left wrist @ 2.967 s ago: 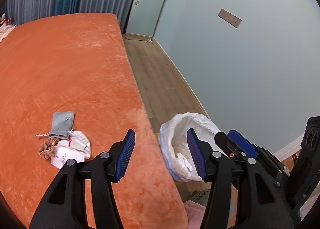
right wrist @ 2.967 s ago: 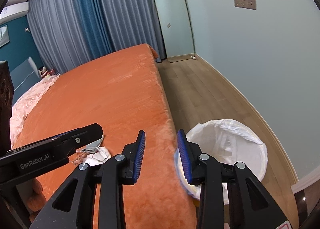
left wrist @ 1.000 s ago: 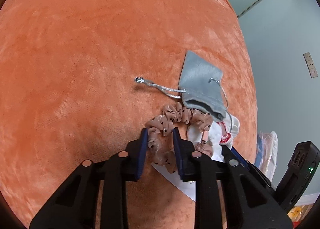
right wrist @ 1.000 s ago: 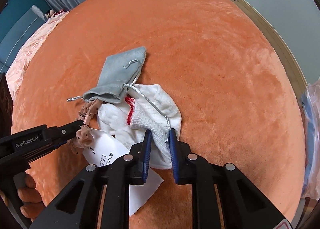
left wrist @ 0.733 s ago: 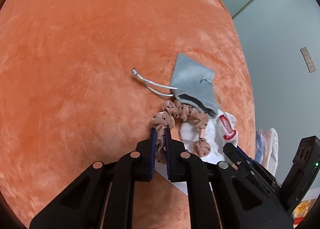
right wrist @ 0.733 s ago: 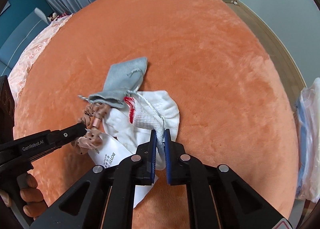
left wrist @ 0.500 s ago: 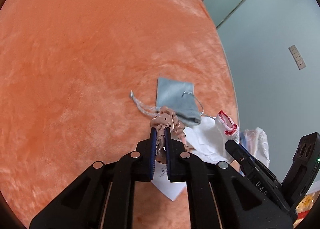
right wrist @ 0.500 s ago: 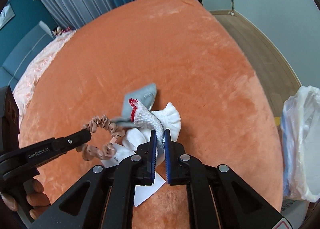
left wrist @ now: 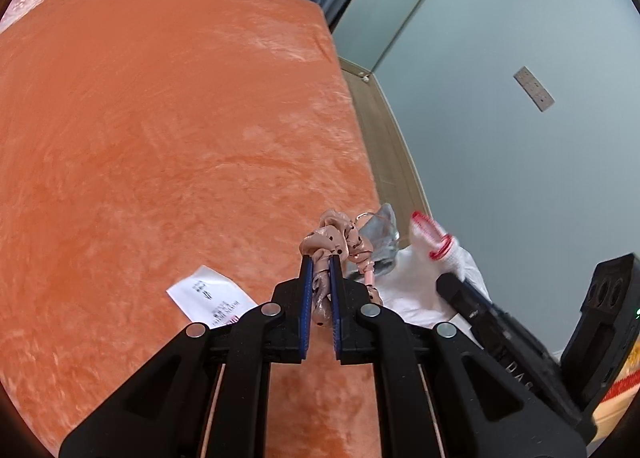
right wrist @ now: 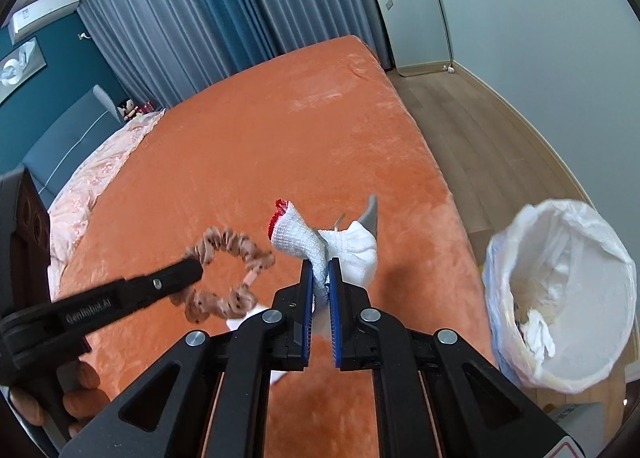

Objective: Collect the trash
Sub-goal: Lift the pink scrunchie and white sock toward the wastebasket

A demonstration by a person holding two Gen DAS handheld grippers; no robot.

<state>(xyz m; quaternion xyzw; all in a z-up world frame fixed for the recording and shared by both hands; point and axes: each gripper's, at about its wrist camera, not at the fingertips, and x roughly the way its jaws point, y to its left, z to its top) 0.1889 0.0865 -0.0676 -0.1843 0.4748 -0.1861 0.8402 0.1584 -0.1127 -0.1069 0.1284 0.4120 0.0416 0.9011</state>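
My left gripper (left wrist: 319,258) is shut on a pink dotted scrunchie (left wrist: 332,236) and holds it above the orange bed; the scrunchie also shows in the right wrist view (right wrist: 228,250). My right gripper (right wrist: 320,264) is shut on a white glove with a red cuff (right wrist: 304,242), lifted off the bed; the glove also shows in the left wrist view (left wrist: 434,240). A grey drawstring pouch (right wrist: 372,215) hangs behind the glove. A white printed paper slip (left wrist: 210,298) lies on the bed. A bin lined with a white bag (right wrist: 560,290) stands on the floor to the right.
The orange bed cover (left wrist: 160,117) fills the left and middle. A wood floor strip (right wrist: 480,129) runs between the bed edge and the pale wall. Curtains (right wrist: 200,17) and a mirror (right wrist: 412,1) are at the back. Pink bedding (right wrist: 100,173) lies far left.
Both grippers have lifted their items off the bed and swung toward the bin side. The grey pouch has come up with the glove. The paper slip stays on the bed.
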